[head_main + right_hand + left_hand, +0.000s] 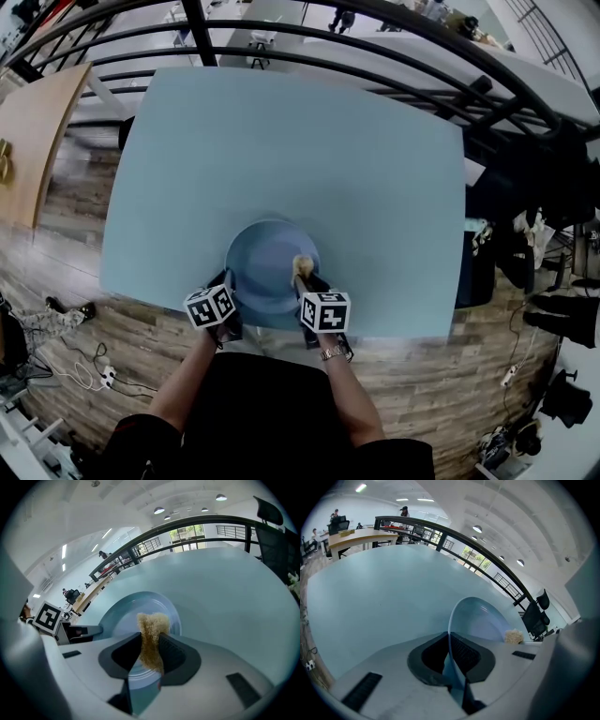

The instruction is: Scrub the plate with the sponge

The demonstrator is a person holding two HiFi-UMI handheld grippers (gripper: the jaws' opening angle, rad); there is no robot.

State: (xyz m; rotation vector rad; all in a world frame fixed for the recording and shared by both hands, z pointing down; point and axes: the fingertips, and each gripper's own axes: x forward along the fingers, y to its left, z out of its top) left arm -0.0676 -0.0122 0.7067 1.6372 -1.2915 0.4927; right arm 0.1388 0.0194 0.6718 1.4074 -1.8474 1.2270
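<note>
Plate (267, 272): blue, lay flat at lower centre of the head view, close to the near edge of the pale blue tabletop (281, 150).

Left tool (228, 284) was clenched on the plate's lower-left rim. In the left gripper view the thin rim ran straight between the two pads.

Right tool (305, 278) was clenched on a tan, fibrous sponge (302, 265), with the tuft sticking out past the jaw tips. The sponge sat over the right side of the plate's well, at or just on the surface; contact could not be confirmed.

Step, as judged: scrubbing under way, one tool steadying the plate and the other working the sponge.

Next move would call for downward pressure on the sponge and strokes across the well toward centre and left, with the rim grip firm so the plate doesn't slide or tip.
</note>
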